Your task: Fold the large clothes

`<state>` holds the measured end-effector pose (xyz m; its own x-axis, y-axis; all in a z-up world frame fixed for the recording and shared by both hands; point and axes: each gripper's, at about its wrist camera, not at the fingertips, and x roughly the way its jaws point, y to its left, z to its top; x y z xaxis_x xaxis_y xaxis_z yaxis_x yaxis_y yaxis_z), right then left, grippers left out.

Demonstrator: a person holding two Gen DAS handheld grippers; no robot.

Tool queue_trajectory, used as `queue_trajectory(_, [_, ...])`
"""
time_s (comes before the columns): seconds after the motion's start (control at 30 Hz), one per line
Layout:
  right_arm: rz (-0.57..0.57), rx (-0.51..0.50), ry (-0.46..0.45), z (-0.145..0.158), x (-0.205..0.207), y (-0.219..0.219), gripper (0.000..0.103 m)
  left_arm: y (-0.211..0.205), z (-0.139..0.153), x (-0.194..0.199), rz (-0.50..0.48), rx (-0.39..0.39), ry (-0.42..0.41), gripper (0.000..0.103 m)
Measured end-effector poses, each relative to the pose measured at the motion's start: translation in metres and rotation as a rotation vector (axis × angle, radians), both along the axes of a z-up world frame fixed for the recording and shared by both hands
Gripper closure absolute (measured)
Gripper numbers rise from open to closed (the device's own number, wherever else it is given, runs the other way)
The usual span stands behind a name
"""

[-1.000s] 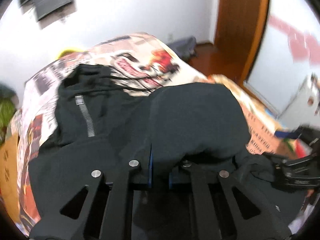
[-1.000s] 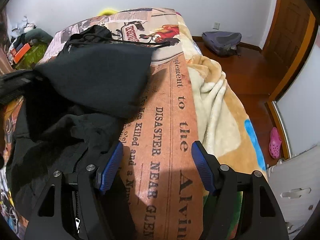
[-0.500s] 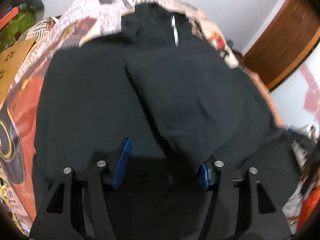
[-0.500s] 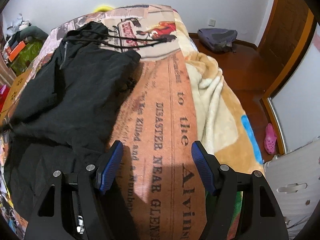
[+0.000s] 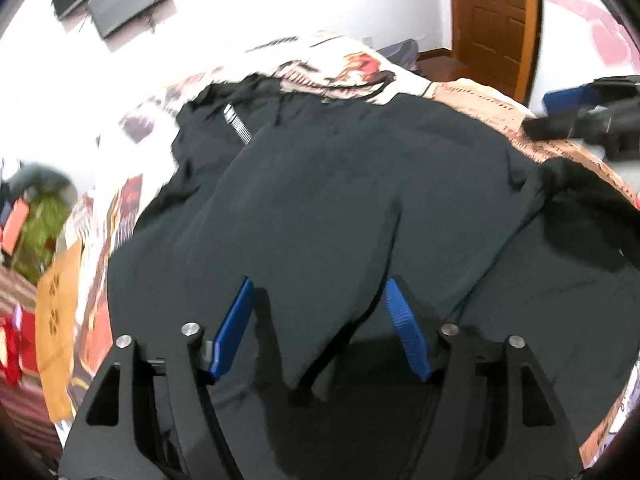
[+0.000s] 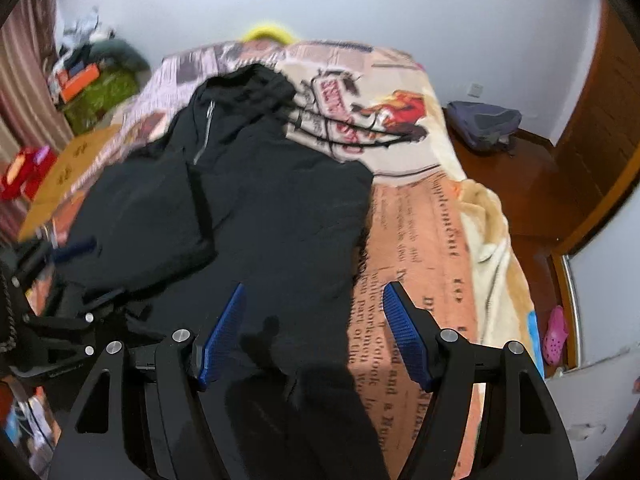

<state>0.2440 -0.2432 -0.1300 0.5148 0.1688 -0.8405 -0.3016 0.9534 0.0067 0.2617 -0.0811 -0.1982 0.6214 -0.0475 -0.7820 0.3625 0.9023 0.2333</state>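
Left gripper (image 5: 320, 328) fingers spread wide, empty, right gripper (image 6: 314, 332) fingers likewise spread, empty

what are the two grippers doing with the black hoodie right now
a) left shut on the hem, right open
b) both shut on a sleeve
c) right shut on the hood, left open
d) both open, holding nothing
d: the left gripper and the right gripper both show their blue fingers spread wide apart above the black hoodie, with no fabric pinched between them.

Black linkages, silver screws, blue pads (image 5: 233, 330)
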Motion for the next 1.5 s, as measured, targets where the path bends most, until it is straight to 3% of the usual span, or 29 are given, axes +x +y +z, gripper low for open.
queue_trajectory(0.1, [0.009, -0.055, 0.038, -0.016, 0.001, 0.005, 0.036, -0.019, -0.013, 0.015, 0.001, 0.059, 0.001, 0.034])
queue_trajectory(0.17, [0.007, -0.056, 0.077, -0.028, -0.001, 0.003, 0.036, -0.027, -0.03, 0.029, 0.022, 0.093, 0.044, 0.034])
queue_trajectory(0.27, [-0.016, -0.012, 0.108, -0.037, -0.005, -0.007, 0.035, -0.024, -0.043, 0.044, 0.056, 0.071, 0.069, 0.034])
queue_trajectory(0.37, [-0.044, 0.037, 0.121, -0.038, -0.006, -0.015, 0.032, -0.01, -0.036, 0.048, 0.099, 0.019, 0.02, 0.055])
queue_trajectory(0.43, [-0.045, 0.047, 0.13, -0.037, -0.006, -0.017, 0.032, -0.001, -0.025, 0.046, 0.124, -0.004, -0.02, 0.086])
queue_trajectory(0.63, [-0.049, 0.01, 0.119, -0.031, -0.007, -0.008, 0.032, 0.05, 0.039, 0.029, 0.188, -0.128, -0.158, 0.094])
queue_trajectory(0.77, [-0.034, -0.008, 0.091, -0.024, -0.009, 0.0, 0.032, 0.099, 0.07, 0.008, 0.228, -0.191, -0.184, 0.094])
queue_trajectory(0.87, [-0.004, -0.021, 0.097, -0.028, -0.01, 0.009, 0.032, 0.136, 0.07, -0.007, 0.273, -0.256, -0.158, 0.094])
queue_trajectory(0.97, [-0.003, -0.056, 0.111, -0.037, -0.01, 0.015, 0.032, 0.172, 0.053, -0.02, 0.338, -0.273, -0.104, 0.094])
queue_trajectory(1.1, [-0.005, -0.09, 0.093, -0.039, -0.012, 0.02, 0.032, 0.214, 0.01, -0.034, 0.4, -0.341, 0.053, 0.072])
queue_trajectory(1.17, [-0.009, -0.088, 0.095, -0.039, -0.012, 0.019, 0.031, 0.222, -0.005, -0.044, 0.412, -0.33, 0.09, 0.062])
queue_trajectory(1.23, [-0.012, -0.089, 0.097, -0.039, -0.012, 0.019, 0.031, 0.227, -0.024, -0.056, 0.425, -0.284, 0.111, 0.045])
queue_trajectory(1.3, [-0.013, -0.098, 0.094, -0.04, -0.012, 0.021, 0.03, 0.228, -0.04, -0.066, 0.427, -0.232, 0.124, 0.039])
queue_trajectory(1.5, [0.004, -0.122, 0.115, -0.038, -0.011, 0.026, 0.03, 0.227, -0.048, -0.081, 0.405, -0.179, 0.145, 0.037])
